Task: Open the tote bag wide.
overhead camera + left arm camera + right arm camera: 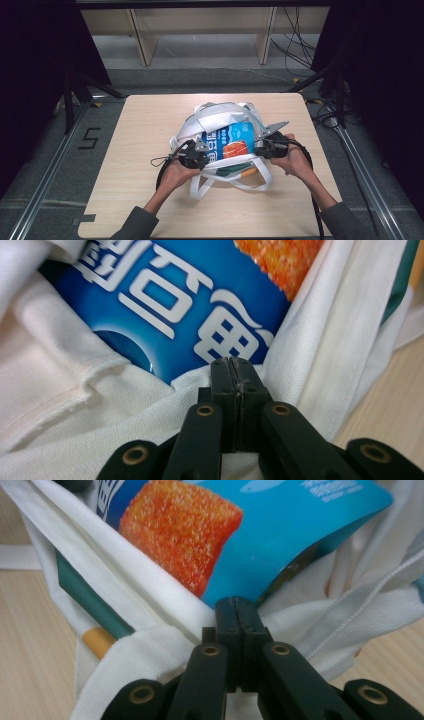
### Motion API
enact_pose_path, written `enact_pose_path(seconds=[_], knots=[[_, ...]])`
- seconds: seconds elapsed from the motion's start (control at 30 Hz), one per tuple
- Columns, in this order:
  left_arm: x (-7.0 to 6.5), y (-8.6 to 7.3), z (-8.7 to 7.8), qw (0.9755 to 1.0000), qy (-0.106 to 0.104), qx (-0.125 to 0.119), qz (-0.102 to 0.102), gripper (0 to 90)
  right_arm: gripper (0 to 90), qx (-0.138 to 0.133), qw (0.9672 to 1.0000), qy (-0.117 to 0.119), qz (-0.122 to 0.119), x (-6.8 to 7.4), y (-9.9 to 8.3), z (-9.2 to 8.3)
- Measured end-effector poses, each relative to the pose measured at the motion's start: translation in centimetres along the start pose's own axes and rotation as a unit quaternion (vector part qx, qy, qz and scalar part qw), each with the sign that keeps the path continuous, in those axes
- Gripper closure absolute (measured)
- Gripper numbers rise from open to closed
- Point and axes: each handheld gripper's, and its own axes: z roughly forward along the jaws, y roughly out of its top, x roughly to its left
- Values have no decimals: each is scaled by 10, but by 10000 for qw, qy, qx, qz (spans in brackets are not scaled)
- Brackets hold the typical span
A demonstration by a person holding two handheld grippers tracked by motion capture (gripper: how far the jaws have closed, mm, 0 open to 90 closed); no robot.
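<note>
From above, you had the white tote bag [220,120] lying mid-tabletop [145,145], the blue snack packet [231,141] poking out of its mouth, your left gripper [204,150] and right gripper [261,144] at either side. Your left gripper view had the jaws clamped tight on the bag's white fabric [150,405] just below the packet [175,305]. Over on the right gripper view, same story: jaws pinched on the bag's rim [165,615], packet [280,525] right behind!

The bag [220,117] lies on the table [140,150], near its middle. A packet [231,141] sits inside the bag, at its open mouth. The left gripper [200,156] meets the bag's left rim, the right gripper [260,146] its right rim. The bag's handle [260,182] lies in front of the bag, toward the person.
</note>
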Motion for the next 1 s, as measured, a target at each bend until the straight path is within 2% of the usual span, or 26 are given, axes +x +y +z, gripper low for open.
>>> enact_pose_path(seconds=[0.03, 0.07, 0.1, 0.13, 0.17, 0.2, 0.23, 0.27, 0.3, 0.37, 0.4, 0.43, 0.5, 0.57, 0.6, 0.63, 0.67, 0.73, 0.77, 0.8, 0.83, 0.87, 0.93, 0.97, 1.0], knots=[[0, 2, -6, 9999, 29, -128, -1, 870, 900, -54, 10000, -8, 37, 0, 1, -2], [-1, 3, -10, 9998, 26, -202, -18, 863, 900, -156, 9998, 104, -84, -3, 2, -7], [-4, 4, -14, 9991, -64, -410, -93, 861, 900, -290, 9994, 83, -141, -3, 2, -8], [-7, 6, -18, 9983, -157, -542, -146, 865, 900, -320, 9994, 142, -65, 0, 2, -13], [-11, 7, -20, 9974, -262, -643, -194, 870, 900, -365, 9993, 73, -84, 0, 3, -16], [-15, 9, -22, 9966, -406, -701, -168, 871, 900, -382, 9992, 110, -79, 2, 2, -17], [-22, 11, -23, 9966, -465, -684, -50, 871, 900, -385, 9990, 154, -173, 5, 2, -17], [-27, 12, -23, 9965, -504, -666, 73, 870, 900, -292, 9994, 147, -121, 8, 0, -18], [-33, 11, -20, 9967, -523, -590, 181, 871, 900, -282, 9993, 193, -171, 8, -1, -16], [-36, 5, -10, 9976, -510, -396, 261, 879, 900, -339, 9993, 106, -94, 8, -6, -13], [-37, 1, -3, 9980, -510, -300, 225, 882, 900, -284, 9992, 240, -135, 7, -8, -11], [-37, -3, 5, 9981, -515, -232, 233, 883, 900, -225, 9994, 203, -139, 8, -9, -9], [-39, -7, 12, 9984, -511, -195, 120, 886, 900, -130, 9996, 212, -128, 12, -12, -4], [-39, -6, 10, 9985, -480, -223, 129, 886, 900, 98, 9997, 227, -68, 15, -13, 0], [-37, -5, 6, 9982, -509, -278, 132, 881, 900, 21, 9999, 151, -62, 15, -13, 2], [-35, -4, 2, 9980, -526, -351, 73, 869, 900, -42, 9997, 222, -21, 14, -13, 1], [-31, -2, -6, 9974, -527, -484, -1, 862, 900, -165, 9993, 321, -129, 11, -12, 0], [-19, 2, -20, 9970, -370, -671, -116, 859, 900, -342, 9990, 271, -72, 8, -11, -5], [-12, 3, -26, 9966, -310, -754, -134, 858, 900, -471, 9983, 357, -10, 5, -8, -10], [-4, 5, -33, 9959, -216, -864, -179, 854, 900, -599, 9977, 330, 33, 3, -7, -12], [6, 7, -41, 9947, -61, -974, -331, 853, 900, -696, 9973, 240, 65, 2, -4, -16], [16, 8, -47, 9936, 15, -1054, -412, 852, 900, -737, 9972, 110, 6, -3, 1, -23], [33, 10, -55, 9915, 320, -1137, -549, 853, 900, -854, 9963, 5, 27, -10, 8, -30], [46, 9, -57, 9911, 536, -1064, -598, 853, 900, -915, 9957, -44, 135, -14, 12, -33], [56, 7, -55, 9891, 589, -1087, -795, 853, 900, -996, 9947, -172, 209, -21, 17, -34]])
